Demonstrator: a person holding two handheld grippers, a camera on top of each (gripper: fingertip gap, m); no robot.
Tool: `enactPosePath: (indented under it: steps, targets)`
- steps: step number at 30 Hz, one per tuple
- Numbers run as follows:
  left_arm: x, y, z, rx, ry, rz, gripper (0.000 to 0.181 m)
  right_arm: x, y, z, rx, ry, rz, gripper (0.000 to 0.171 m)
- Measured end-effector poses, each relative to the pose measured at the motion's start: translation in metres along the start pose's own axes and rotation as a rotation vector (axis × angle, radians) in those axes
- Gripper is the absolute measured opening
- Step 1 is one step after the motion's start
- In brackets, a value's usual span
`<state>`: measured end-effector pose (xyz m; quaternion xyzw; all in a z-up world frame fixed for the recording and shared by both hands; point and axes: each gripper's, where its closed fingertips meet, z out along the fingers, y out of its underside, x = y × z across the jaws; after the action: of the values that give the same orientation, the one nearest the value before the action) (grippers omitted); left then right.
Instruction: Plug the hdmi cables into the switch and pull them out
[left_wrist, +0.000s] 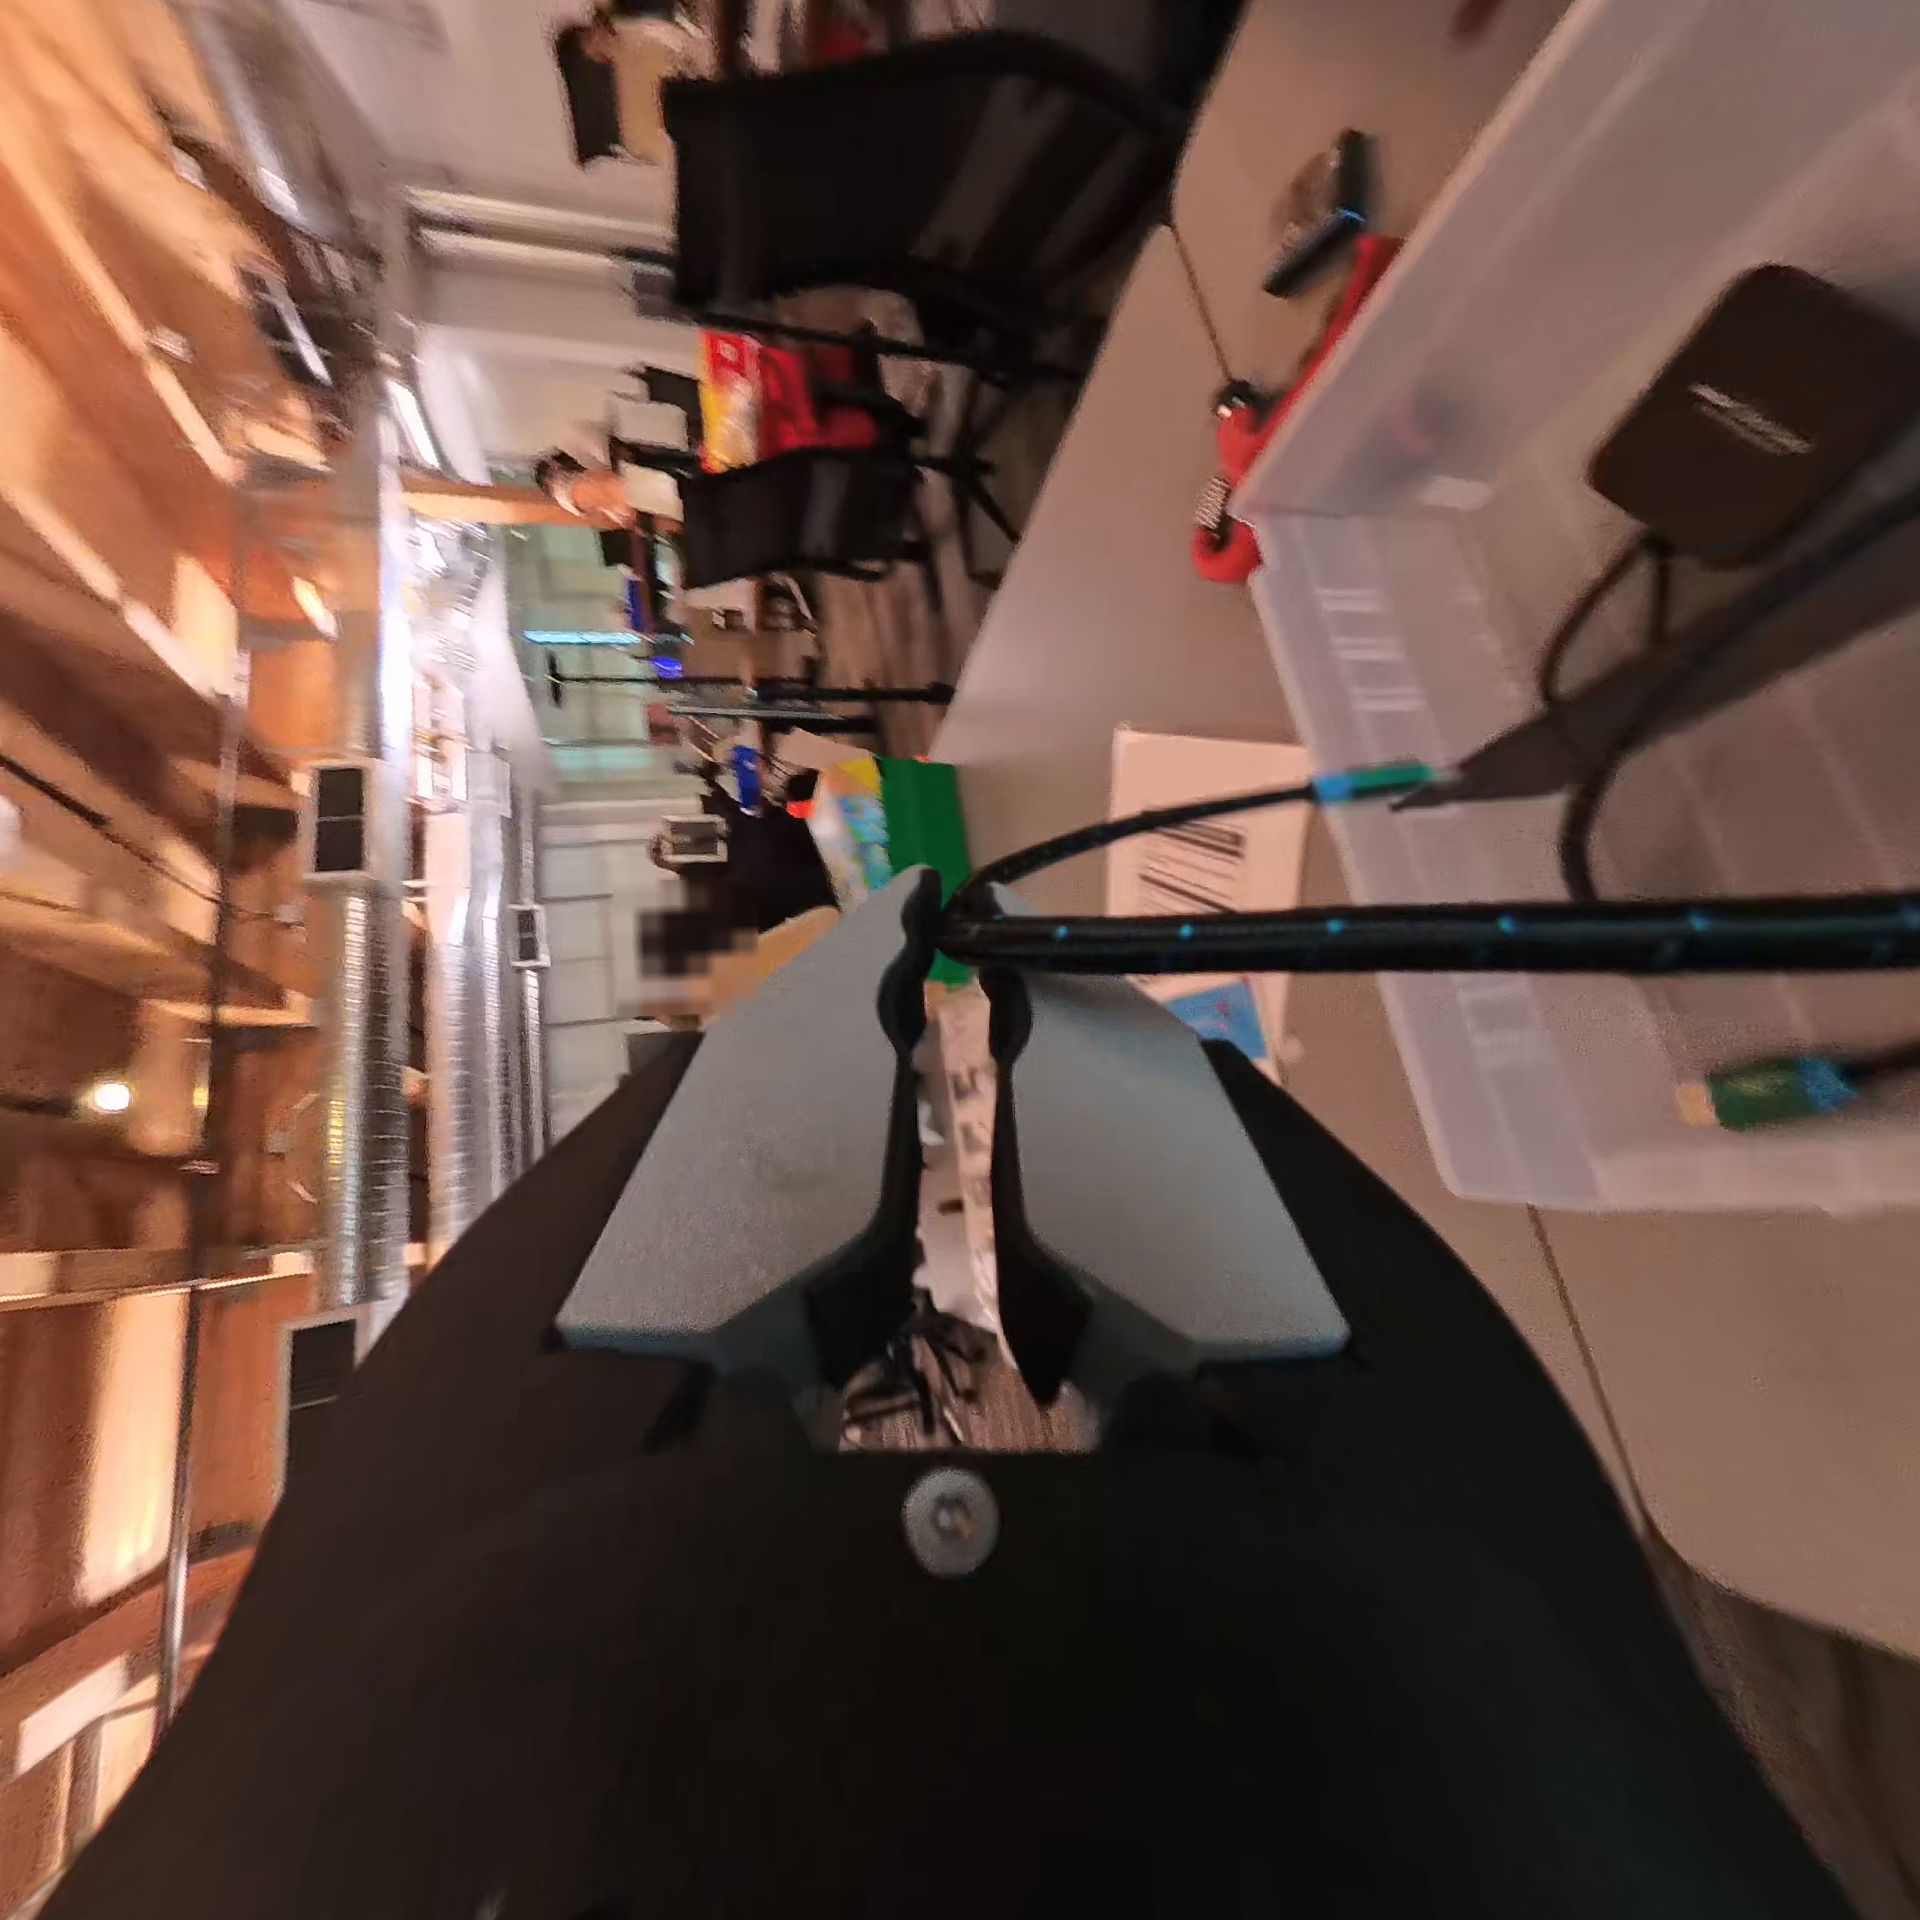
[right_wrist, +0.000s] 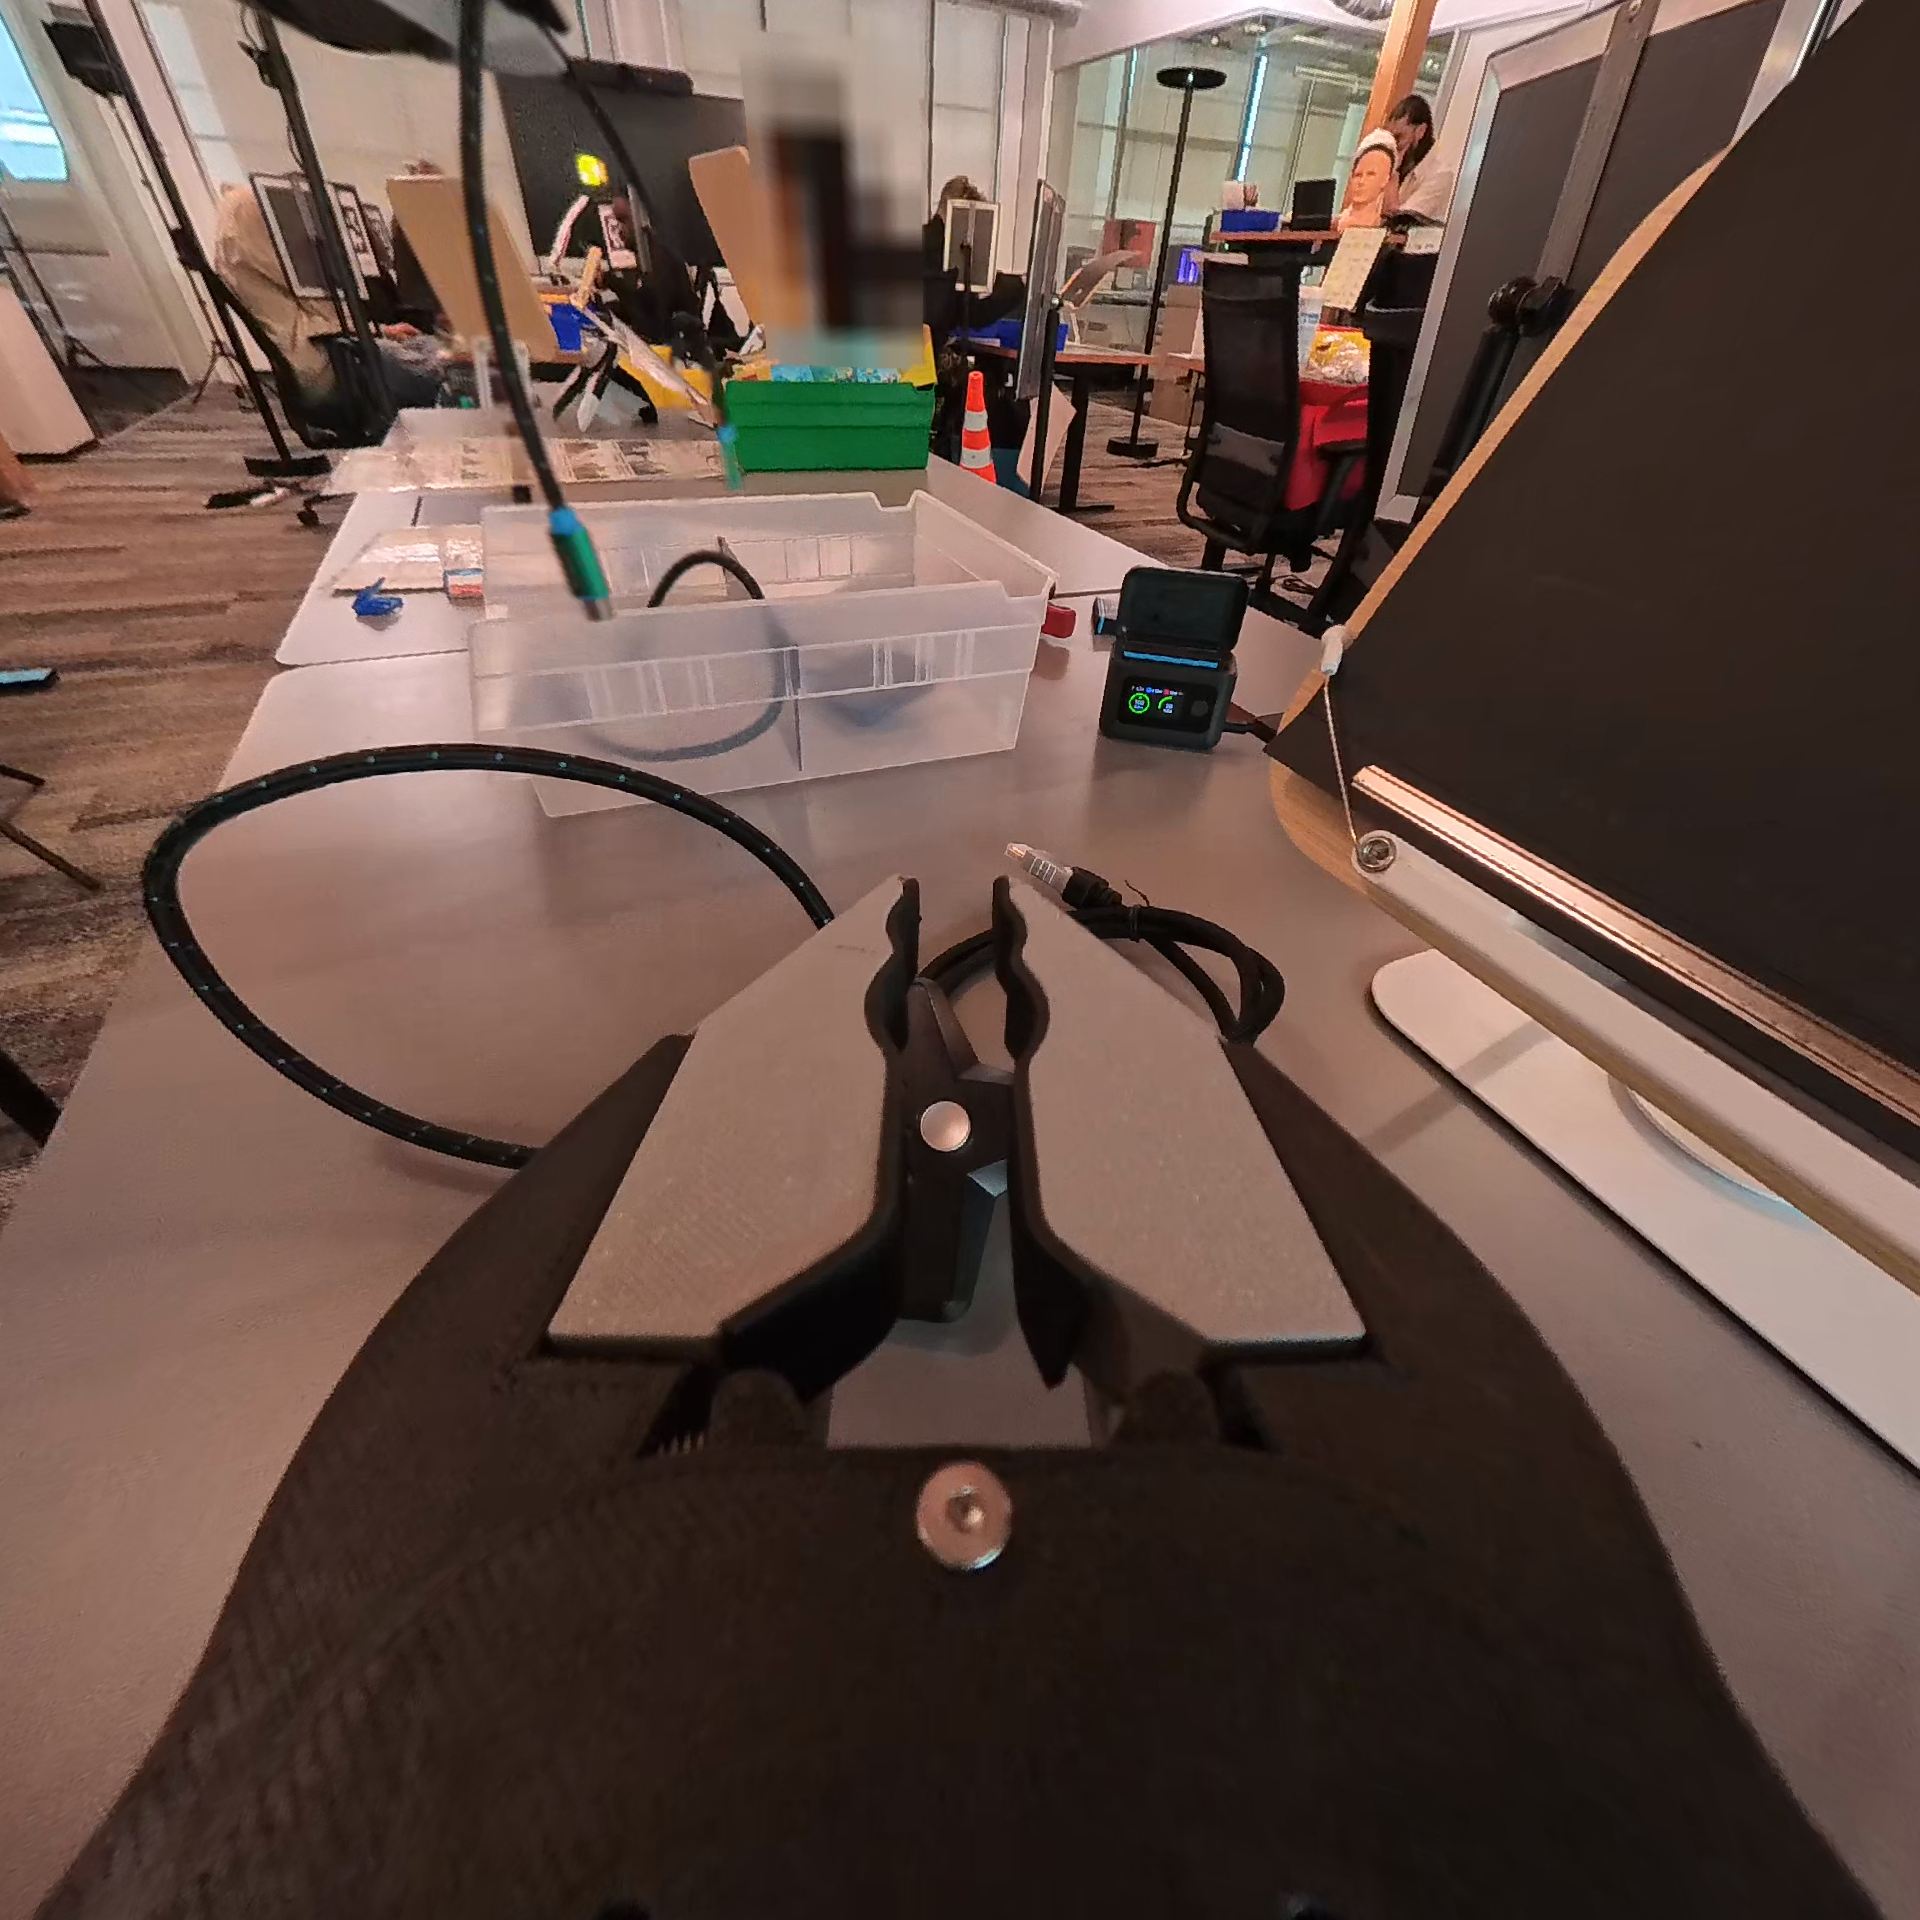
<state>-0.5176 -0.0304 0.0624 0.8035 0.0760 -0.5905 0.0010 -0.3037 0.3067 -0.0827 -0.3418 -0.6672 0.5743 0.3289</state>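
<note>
My left gripper (left_wrist: 951, 920) is shut on a black braided HDMI cable (left_wrist: 1455, 935) at its fingertips and holds it up in the air, turned on its side. Two green-and-blue plugs (left_wrist: 1371, 781) hang from the cable over the clear bin (left_wrist: 1558, 1143). In the right wrist view one plug (right_wrist: 577, 561) dangles above the bin (right_wrist: 758, 665). My right gripper (right_wrist: 956, 904) rests low on the table, shut on the small dark HDMI switch (right_wrist: 951, 1143) with its silver button. The switch's short black lead and plug (right_wrist: 1039, 860) lie just ahead. A loop of braided cable (right_wrist: 312, 1039) lies on the table to the left.
A black power unit with a lit screen (right_wrist: 1174, 665) stands right of the bin. A monitor on a white base (right_wrist: 1662, 675) fills the right side. Green crates (right_wrist: 831, 426) and an orange cone (right_wrist: 975, 431) stand behind. Office chairs and people are farther back. Across from one pair of fingers to the other is roughly 45 centimetres.
</note>
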Motion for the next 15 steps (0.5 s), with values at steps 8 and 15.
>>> enactPosePath:
  steps: [8, 15]
  targets:
    - [-0.054, -0.03, -0.029, 0.254, -0.173, -0.212, 0.004, 0.0, -0.004, -0.001, 0.013, 0.001, 0.003, 0.011]
    - [-0.037, -0.104, -0.1, 0.554, -0.056, -0.221, 0.004, -0.009, -0.01, -0.001, 0.048, -0.068, 0.038, 0.025]
